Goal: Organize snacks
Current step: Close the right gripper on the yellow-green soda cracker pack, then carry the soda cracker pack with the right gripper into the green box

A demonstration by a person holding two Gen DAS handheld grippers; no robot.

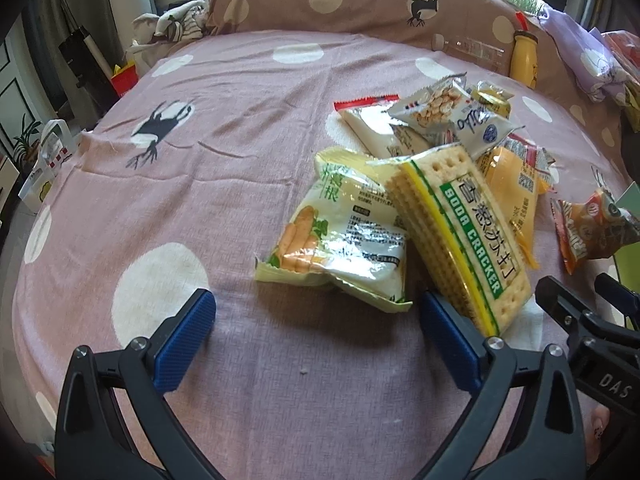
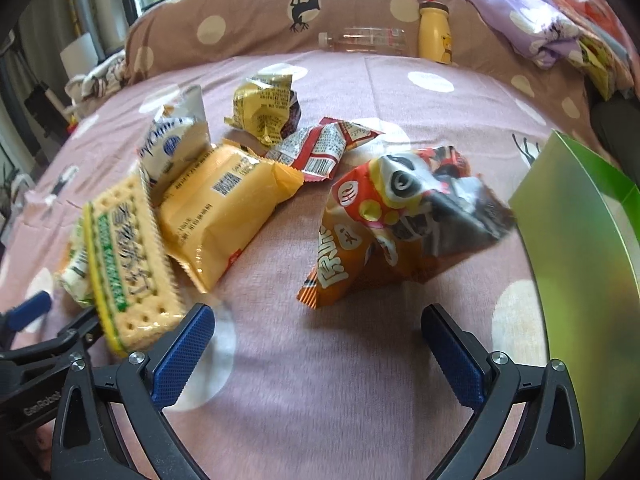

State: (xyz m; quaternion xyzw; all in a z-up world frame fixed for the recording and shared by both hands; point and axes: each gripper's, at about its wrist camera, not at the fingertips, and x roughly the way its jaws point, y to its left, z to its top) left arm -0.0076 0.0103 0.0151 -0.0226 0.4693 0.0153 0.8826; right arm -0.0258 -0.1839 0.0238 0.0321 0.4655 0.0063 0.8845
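Several snack packs lie in a loose pile on a pink spotted bedsheet. In the left wrist view my left gripper is open and empty, just short of a pale carrot-print pack and a soda cracker pack that leans by its right finger. In the right wrist view my right gripper is open and empty, just short of an orange and black crisp bag. A yellow pack, the soda cracker pack and a red pack lie to its left.
A green box stands open at the right of the right wrist view. A clear bottle and a yellow bottle lie against the spotted pillow at the back. Folded clothes sit at the far right.
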